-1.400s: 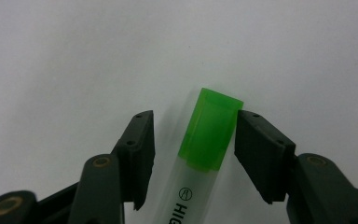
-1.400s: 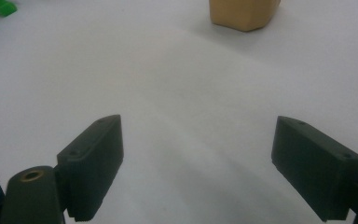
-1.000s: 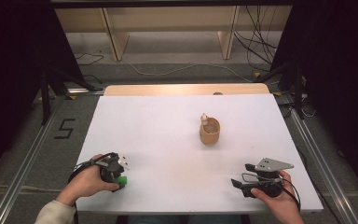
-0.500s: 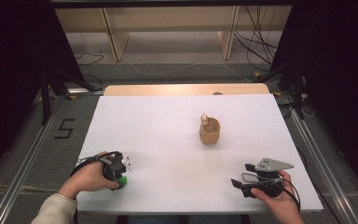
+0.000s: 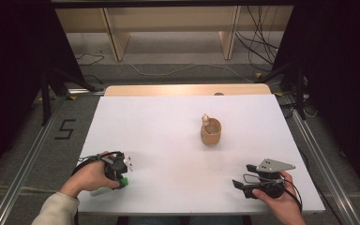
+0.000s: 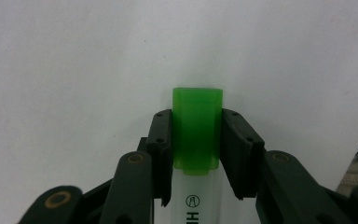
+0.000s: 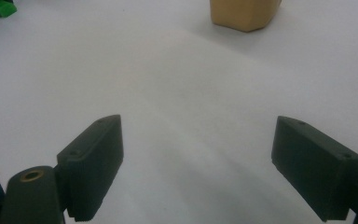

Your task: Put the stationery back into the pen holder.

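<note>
Desk (image 5: 168,122) in middle. Cup (image 5: 211,131) on desk, right of middle, toward far side; small thing (image 5: 206,118) in cup at far-left rim. Marker pen (image 6: 196,140) flat on desk at near-left corner, cap end between jaws of left hand-held gripper (image 5: 120,171). Right hand-held gripper (image 5: 246,180) at near-right corner, well apart from pen. Cup far ahead of both. Shelf (image 5: 168,23) behind desk, cables (image 5: 258,42) on floor to its right.

White table (image 5: 168,131) with a tan cup (image 5: 211,131) mid-right and a green-capped highlighter (image 5: 112,186) at its near-left edge.
</note>
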{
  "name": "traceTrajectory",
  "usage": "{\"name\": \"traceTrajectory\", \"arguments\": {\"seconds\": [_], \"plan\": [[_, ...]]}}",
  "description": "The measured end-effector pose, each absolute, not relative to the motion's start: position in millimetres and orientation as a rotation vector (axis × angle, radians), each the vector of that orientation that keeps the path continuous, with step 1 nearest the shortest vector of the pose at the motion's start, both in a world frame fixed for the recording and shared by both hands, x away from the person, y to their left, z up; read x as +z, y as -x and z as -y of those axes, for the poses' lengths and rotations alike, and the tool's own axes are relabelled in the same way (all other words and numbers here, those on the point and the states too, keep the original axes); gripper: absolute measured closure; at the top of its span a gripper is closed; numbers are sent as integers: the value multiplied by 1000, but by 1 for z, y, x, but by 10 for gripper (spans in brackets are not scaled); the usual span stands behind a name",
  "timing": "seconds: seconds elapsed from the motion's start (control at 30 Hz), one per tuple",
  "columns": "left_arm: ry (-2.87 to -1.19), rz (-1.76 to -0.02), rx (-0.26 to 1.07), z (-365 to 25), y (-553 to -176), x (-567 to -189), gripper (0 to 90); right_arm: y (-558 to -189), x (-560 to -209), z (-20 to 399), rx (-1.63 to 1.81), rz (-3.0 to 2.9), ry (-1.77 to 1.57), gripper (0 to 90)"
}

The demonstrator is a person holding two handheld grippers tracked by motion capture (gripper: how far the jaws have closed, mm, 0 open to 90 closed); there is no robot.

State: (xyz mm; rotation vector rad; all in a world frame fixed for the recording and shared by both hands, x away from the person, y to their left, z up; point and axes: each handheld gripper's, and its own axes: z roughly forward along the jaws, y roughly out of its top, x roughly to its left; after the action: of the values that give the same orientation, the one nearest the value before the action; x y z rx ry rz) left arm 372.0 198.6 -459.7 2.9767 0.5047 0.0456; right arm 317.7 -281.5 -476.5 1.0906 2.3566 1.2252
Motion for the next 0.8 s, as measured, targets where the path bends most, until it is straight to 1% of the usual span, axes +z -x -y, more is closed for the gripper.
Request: {"name": "traceTrajectory", "arguments": {"seconds": [0.37,0.53,0.8], "plan": [[-2944,-511,80,-200,-373,-455,669,-318,-476,282,1226,-2356,-1087,175],[-2899,-520,97,-201,-373,-452,669,-317,-476,282,1226,-2357,-1086,175],[-2784,-542,131,-201,-373,-445,670,-317,-476,282,1223,-2358,-1085,175]]}}
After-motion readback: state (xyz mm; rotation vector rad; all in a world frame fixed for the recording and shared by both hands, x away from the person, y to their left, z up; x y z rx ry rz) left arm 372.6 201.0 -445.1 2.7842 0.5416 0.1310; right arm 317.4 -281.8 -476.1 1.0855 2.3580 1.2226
